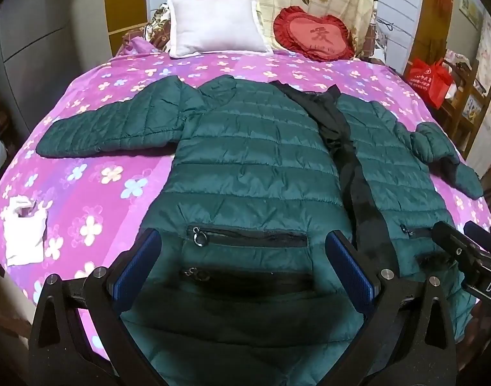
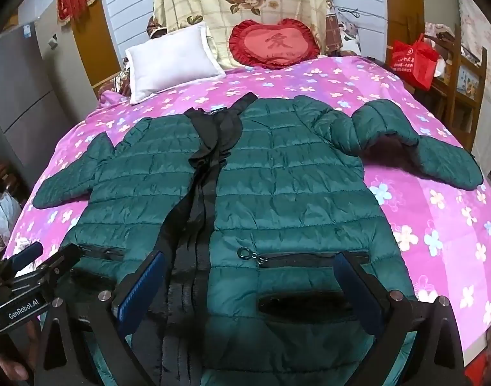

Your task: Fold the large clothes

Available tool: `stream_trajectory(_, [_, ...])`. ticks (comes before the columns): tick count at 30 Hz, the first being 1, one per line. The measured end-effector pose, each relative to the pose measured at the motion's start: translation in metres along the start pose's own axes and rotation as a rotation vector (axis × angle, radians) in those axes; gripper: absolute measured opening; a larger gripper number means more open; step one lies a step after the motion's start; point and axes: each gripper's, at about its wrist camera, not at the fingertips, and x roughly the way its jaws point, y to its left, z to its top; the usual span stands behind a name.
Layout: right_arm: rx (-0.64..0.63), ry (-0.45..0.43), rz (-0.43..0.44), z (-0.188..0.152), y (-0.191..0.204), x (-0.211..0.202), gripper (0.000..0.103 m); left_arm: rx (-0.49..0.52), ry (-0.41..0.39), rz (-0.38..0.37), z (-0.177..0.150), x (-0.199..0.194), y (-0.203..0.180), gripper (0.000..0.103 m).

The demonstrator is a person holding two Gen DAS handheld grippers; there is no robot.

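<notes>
Jacket (image 1: pixel 255 157), one quilted green garment, lies front-up and unzipped on the bedspread (image 1: pixel 94 173), its hem directly beneath both tools. Left gripper (image 1: pixel 242 267) and right gripper (image 2: pixel 248 286) hover over it, jaws spread wide, nothing between them. Likely light, soft and slippery (shiny shell); sleeve cuffs or hem corners suit gripping. Beyond: two cushions, one white pillow (image 1: pixel 216 27).
</notes>
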Motion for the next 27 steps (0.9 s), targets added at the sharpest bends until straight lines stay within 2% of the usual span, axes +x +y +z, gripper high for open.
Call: stream_trajectory(27, [0.024, -0.003, -0.002, -0.004, -0.005, 0.007, 0.103, -0.001, 0.024, -0.018, -0.013, 0.003, -0.004, 0.102])
